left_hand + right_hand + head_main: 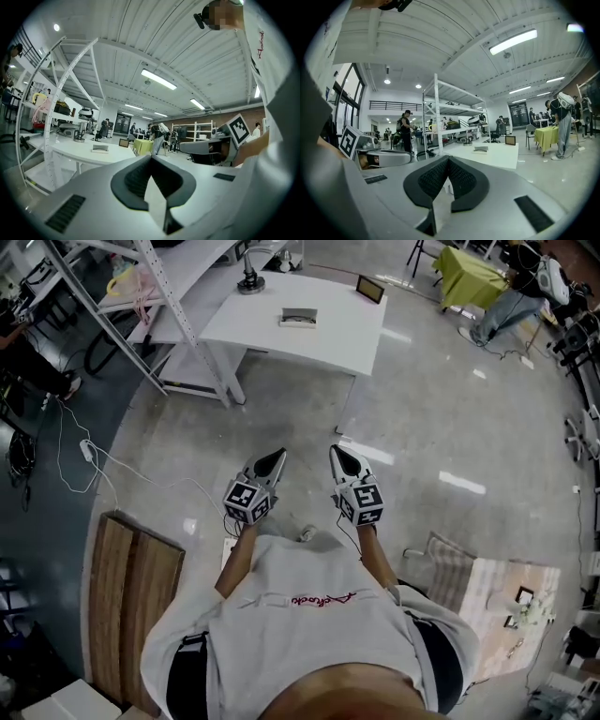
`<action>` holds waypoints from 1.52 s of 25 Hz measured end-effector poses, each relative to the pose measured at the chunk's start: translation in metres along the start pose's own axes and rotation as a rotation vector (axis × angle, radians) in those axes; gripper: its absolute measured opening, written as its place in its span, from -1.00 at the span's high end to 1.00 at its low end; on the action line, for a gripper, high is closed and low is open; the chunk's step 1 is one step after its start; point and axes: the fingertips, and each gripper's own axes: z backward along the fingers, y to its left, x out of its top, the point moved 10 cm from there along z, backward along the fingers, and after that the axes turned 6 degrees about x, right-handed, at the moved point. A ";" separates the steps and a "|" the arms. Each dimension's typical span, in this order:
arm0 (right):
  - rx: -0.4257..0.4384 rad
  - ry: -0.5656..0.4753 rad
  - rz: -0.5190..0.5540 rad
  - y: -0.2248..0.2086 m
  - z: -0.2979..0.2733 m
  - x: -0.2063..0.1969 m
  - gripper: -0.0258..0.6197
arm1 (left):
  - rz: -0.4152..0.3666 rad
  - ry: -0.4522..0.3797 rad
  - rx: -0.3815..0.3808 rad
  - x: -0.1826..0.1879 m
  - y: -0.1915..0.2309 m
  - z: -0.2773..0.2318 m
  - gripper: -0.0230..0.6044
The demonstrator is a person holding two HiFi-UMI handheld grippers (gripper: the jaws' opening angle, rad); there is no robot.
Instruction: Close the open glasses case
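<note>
A pale glasses case (298,318) lies on the white table (328,334) far ahead of me, across open floor. It is too small to tell how its lid stands. The left gripper view shows the glasses case (100,148) on the table (70,151), and in the right gripper view the glasses case (481,149) sits on the table (501,157). My left gripper (278,457) and right gripper (336,452) are held side by side in front of my chest, pointing at the table. Both have their jaws closed tip to tip with nothing between them. The left gripper's (151,157) pads meet, as do the right gripper's (448,160).
A small dark frame (370,289) and a black round stand (250,282) share the table. A metal shelving rack (141,282) stands to its left. A white cable (94,460) trails across the floor. A wooden bench (131,592) is at my left, a chair (450,563) at my right.
</note>
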 end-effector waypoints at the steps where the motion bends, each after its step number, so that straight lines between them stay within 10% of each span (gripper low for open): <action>1: 0.003 0.000 -0.001 -0.002 -0.001 0.000 0.89 | -0.002 -0.002 0.002 0.000 -0.001 0.000 0.84; 38: 0.032 0.040 0.014 -0.104 -0.139 0.005 0.89 | 0.053 -0.008 0.037 0.004 0.103 -0.136 0.84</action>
